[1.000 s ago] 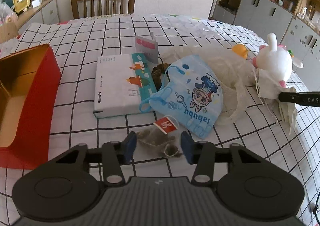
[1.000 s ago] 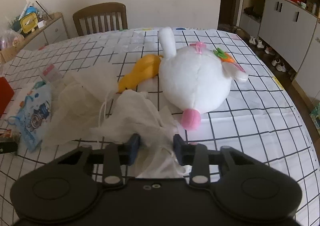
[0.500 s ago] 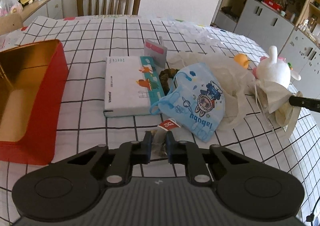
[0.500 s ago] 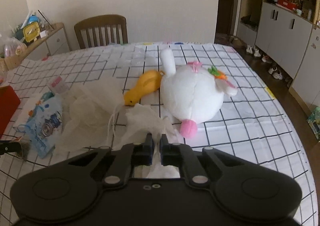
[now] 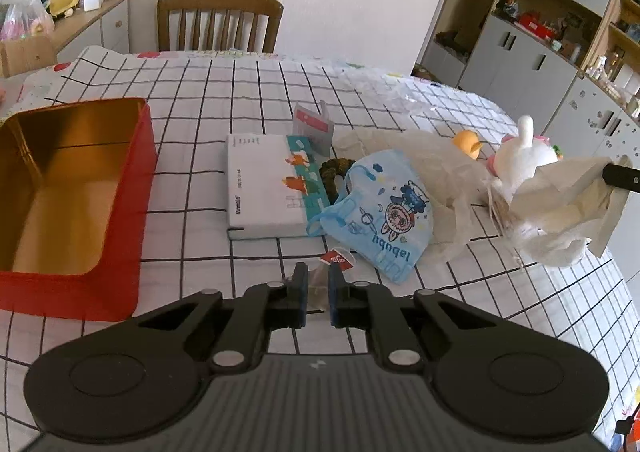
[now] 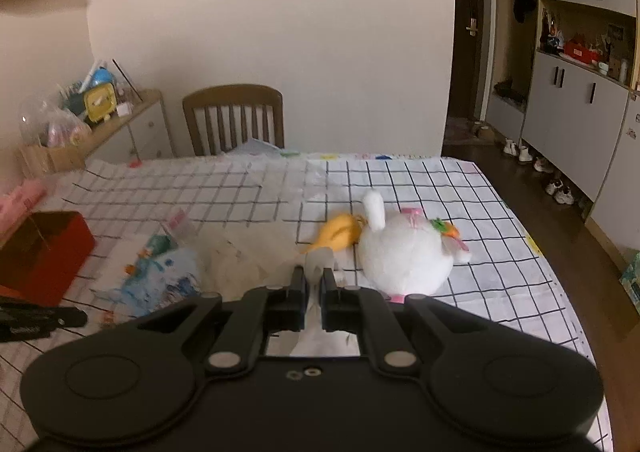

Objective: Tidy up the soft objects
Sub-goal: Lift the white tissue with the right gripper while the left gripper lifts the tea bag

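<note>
Indoors, checked tablecloth (image 5: 240, 91), wooden chair (image 5: 218, 25) behind, left gripper (image 5: 317, 294) pinching tea bag (image 5: 320, 284), right gripper (image 6: 314, 292) clenching white cloth (image 6: 320, 260).

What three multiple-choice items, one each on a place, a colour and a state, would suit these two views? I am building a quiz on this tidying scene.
1. Where is the open red metal tin in the left wrist view?
A. left of the white tissue box
B. behind the wooden chair
C. under the plush rabbit

2. What colour is the round plush rabbit?
A. green
B. white
C. black

3. What does the right gripper do?
A. stands wide open
B. pinches white tissue paper
C. grips the chair

Key: 1 A, the tin is at the left edge; 2 B, its body is white; 3 B, paper is between the shut jaws.
</note>
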`<state>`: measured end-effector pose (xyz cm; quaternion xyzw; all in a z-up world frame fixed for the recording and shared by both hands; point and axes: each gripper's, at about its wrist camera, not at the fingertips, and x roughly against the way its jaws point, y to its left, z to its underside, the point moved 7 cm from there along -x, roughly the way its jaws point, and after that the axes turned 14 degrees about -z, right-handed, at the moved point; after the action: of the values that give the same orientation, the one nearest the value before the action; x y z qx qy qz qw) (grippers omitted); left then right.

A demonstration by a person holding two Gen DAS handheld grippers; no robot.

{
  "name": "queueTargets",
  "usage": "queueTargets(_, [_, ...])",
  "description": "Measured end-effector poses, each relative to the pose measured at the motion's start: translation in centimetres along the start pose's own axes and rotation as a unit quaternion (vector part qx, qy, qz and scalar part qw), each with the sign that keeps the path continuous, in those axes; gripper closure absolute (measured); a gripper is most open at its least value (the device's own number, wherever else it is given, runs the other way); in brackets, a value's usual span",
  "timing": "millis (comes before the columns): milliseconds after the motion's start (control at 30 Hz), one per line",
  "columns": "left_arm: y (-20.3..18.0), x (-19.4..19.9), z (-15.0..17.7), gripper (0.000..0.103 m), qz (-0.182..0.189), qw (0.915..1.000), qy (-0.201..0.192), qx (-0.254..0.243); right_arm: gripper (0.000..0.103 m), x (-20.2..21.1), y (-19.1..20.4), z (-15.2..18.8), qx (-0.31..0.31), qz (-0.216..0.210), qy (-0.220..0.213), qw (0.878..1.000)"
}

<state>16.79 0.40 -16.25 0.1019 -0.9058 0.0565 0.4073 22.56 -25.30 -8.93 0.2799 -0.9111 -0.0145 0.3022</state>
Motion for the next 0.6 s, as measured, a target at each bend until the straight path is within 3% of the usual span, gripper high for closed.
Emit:
queueTargets(167, [0.2, 0.2, 0.0, 0.093, -0.009, 0.9999, 0.000, -0.012, 0.096, 0.8, 1.6, -0.5, 0.023, -0.008, -0.004, 1.000])
queueTargets(600, [-0.3, -0.2, 0.1, 0.089, 0.001, 0.9998, 0.018, -0.010, 0.096, 0.7, 2.0, 1.0, 0.008, -0.014, 0.004, 1.000])
